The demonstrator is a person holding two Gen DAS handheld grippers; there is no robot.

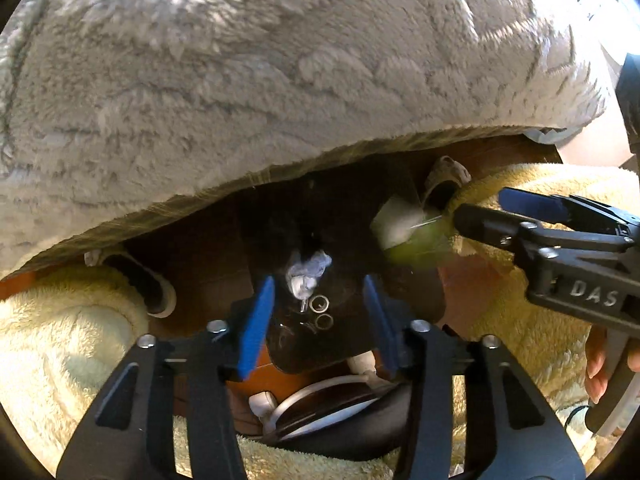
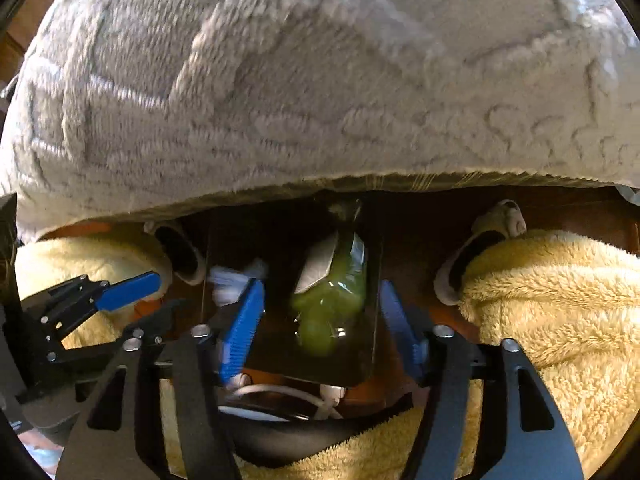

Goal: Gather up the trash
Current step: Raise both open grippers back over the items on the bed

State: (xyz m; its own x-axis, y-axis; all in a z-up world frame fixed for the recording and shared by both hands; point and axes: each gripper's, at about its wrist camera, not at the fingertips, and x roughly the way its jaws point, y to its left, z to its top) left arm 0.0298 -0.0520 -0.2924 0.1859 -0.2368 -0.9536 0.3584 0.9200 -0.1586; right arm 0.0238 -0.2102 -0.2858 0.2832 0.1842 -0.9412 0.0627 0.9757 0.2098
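Neither piece of trash is in your grip yet, so collection looks barely begun. Your left hand-held gripper (image 1: 320, 316) hangs open above the crumpled white wrapper (image 1: 306, 276), which lies on the dark surface (image 1: 352, 236) just beyond two small rings (image 1: 322, 312). Your right hand-held gripper (image 2: 320, 320) is open too, its jaws either side of the green bottle (image 2: 332, 296) without pressing it. Only the left view shows the rings; only the right shows the bottle's full length, though blurred.
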